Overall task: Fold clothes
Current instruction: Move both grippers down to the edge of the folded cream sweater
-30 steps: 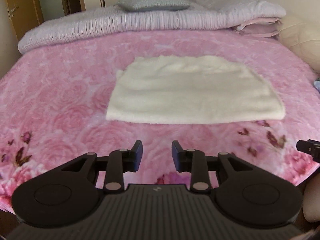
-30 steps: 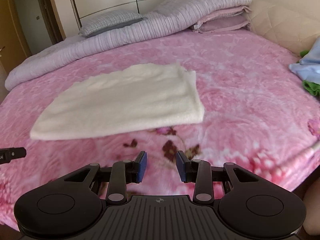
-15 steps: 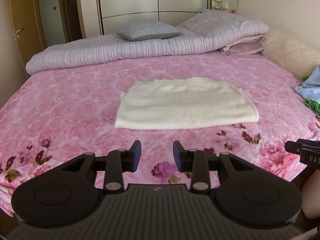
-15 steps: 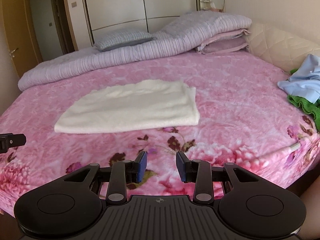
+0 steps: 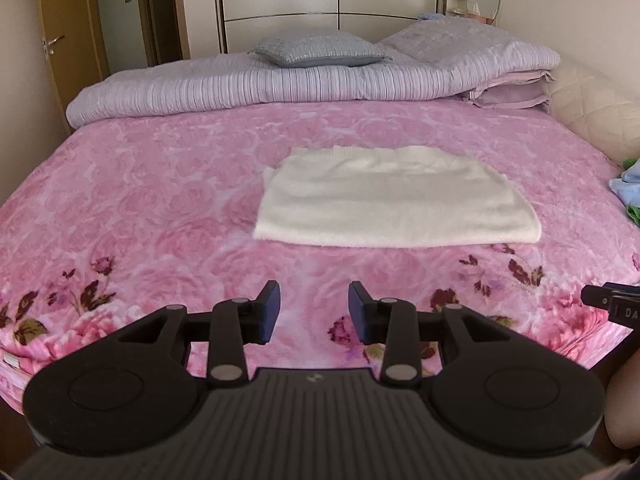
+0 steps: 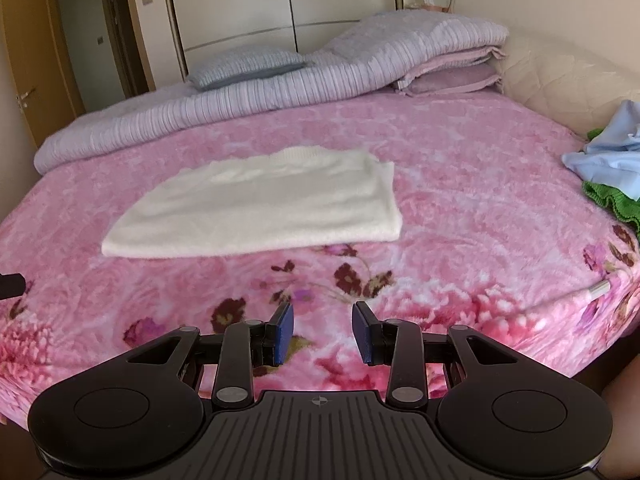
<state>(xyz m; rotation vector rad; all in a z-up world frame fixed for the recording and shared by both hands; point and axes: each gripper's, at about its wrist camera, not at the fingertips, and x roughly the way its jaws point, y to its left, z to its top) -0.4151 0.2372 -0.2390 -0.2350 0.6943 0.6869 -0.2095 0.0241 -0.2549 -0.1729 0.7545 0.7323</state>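
Both grippers drawn back since the earlier frames; folded white garment (image 5: 394, 196) now well ahead of left gripper (image 5: 314, 306) and right gripper (image 6: 322, 326). Each gripper's jaws parted, empty. One white garment; two loose garments, blue (image 6: 608, 160) and green (image 6: 612, 200). Pink floral bed (image 5: 140, 208), bedroom.

Bed (image 5: 168, 184) covered by pink rose-print blanket (image 5: 120, 216), cream folded garment (image 5: 392, 200) lying flat mid-bed. Far edge has a striped lilac duvet (image 5: 280, 84) with grey cushion (image 5: 320, 50) on top, stacked pillows (image 6: 452, 68) at its right end. Light blue cloth (image 6: 608, 156) and green cloth (image 6: 608, 200) piled at right edge
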